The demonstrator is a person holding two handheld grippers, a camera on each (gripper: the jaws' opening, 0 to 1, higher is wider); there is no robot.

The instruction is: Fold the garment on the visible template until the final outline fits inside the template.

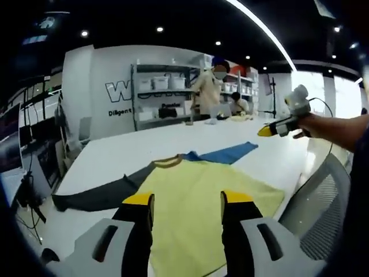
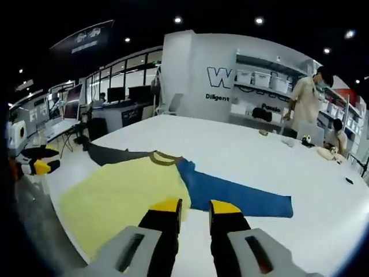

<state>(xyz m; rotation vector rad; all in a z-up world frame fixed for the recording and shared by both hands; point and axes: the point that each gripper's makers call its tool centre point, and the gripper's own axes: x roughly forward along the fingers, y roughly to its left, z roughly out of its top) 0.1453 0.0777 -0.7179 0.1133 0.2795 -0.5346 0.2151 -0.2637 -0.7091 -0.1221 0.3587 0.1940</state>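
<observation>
Right gripper view: wall lettering (image 2: 221,78) "W", "Diligent".

The garment (image 1: 199,196) lies flat on the table (image 1: 115,153) just ahead of my left gripper (image 1: 187,202), its collar (image 1: 168,161) at the far end. One sleeve (image 1: 98,195) runs out left, the other sleeve (image 1: 228,153) far right. My right gripper (image 1: 270,130) hangs over the table's right edge. Shelving (image 1: 161,95) stands behind the table, people beside it.
</observation>
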